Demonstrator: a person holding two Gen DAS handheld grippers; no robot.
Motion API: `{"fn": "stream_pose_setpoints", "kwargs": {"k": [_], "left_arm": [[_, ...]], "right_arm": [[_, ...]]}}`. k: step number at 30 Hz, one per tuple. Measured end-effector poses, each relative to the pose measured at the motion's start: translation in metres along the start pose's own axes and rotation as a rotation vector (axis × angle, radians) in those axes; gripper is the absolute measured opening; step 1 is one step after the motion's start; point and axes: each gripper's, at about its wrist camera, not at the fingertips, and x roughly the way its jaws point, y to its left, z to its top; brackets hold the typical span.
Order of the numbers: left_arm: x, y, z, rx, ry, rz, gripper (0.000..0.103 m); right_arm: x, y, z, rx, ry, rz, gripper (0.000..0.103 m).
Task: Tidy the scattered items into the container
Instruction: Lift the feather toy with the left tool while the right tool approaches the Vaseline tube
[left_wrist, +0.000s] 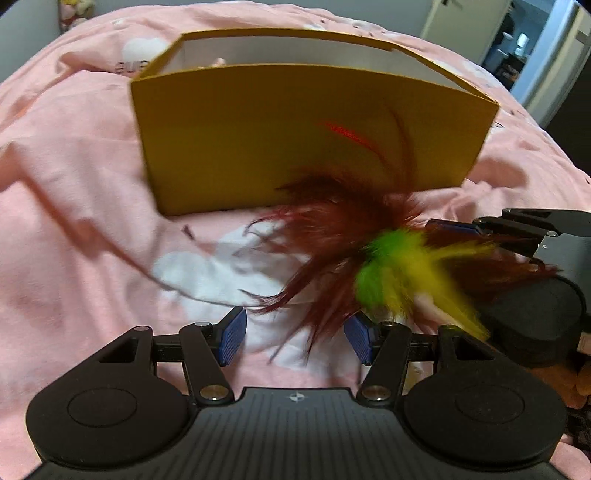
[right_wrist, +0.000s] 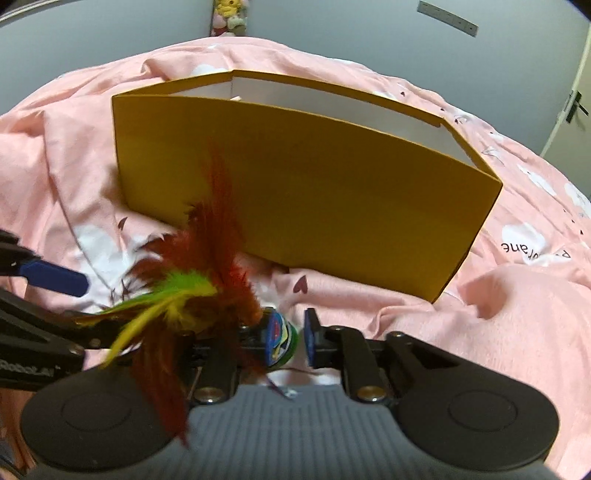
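A feather toy (left_wrist: 373, 254) with dark red, green and yellow feathers hangs blurred in front of a yellow box (left_wrist: 306, 136), which stands open-topped on the pink bedding. My left gripper (left_wrist: 293, 338) is open and empty, just below and left of the feathers. In the right wrist view my right gripper (right_wrist: 290, 338) has a small gap between its pads and holds the toy's green printed base (right_wrist: 280, 341) against its left pad; the feathers (right_wrist: 192, 280) fan up and left. The yellow box (right_wrist: 295, 195) stands right ahead. The left gripper's blue fingertip (right_wrist: 55, 277) shows at the left.
Pink bedding (left_wrist: 74, 221) with white patches and folds covers the whole surface. The right gripper's body (left_wrist: 535, 288) sits close at the right of the left wrist view. Something pale (left_wrist: 218, 62) peeks inside the box. Plush toys (right_wrist: 229, 14) sit far back by the wall.
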Motion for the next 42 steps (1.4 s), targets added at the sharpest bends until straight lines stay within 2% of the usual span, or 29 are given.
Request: {"fn": "stream_pose_setpoints", "kwargs": {"k": [3, 8, 15, 20, 23, 24, 27, 30, 36, 37, 40, 42], "left_arm": [[0.006, -0.002, 0.003, -0.002, 0.004, -0.023, 0.069], [0.013, -0.005, 0.011, -0.030, -0.022, -0.116, 0.069], [0.024, -0.023, 0.019, 0.002, -0.051, -0.168, 0.069], [0.035, -0.025, 0.029, -0.058, -0.069, -0.211, 0.066], [0.042, -0.030, 0.033, -0.062, -0.081, -0.214, 0.051], [0.044, -0.030, 0.033, -0.069, -0.085, -0.223, 0.042], [0.045, -0.031, 0.033, -0.081, -0.097, -0.234, 0.026], [0.038, -0.027, 0.032, -0.088, -0.112, -0.247, 0.017], [0.008, -0.017, 0.031, -0.079, -0.107, -0.201, 0.017], [0.004, -0.016, 0.030, -0.071, -0.088, -0.175, 0.017], [-0.006, -0.010, 0.024, -0.017, 0.005, -0.038, 0.017], [-0.010, -0.004, 0.018, -0.010, 0.075, -0.011, 0.017]], "right_arm": [[-0.003, 0.000, -0.003, -0.014, 0.013, -0.005, 0.030], [0.002, -0.002, -0.006, 0.003, 0.078, -0.018, 0.035], [0.002, -0.004, -0.018, -0.033, 0.120, -0.019, 0.035], [0.002, -0.002, -0.024, -0.082, 0.151, -0.018, 0.036], [0.005, -0.002, -0.026, -0.082, 0.155, -0.012, 0.036], [0.006, -0.002, -0.026, -0.079, 0.157, -0.007, 0.036], [0.007, -0.002, -0.028, -0.071, 0.158, 0.010, 0.036], [0.006, -0.004, -0.028, -0.054, 0.156, 0.040, 0.036], [-0.002, -0.007, -0.025, -0.003, 0.165, 0.127, 0.036], [-0.004, -0.007, -0.025, 0.006, 0.171, 0.150, 0.036], [-0.010, -0.006, -0.026, 0.037, 0.207, 0.233, 0.036], [-0.013, -0.002, -0.027, 0.043, 0.232, 0.279, 0.036]]}}
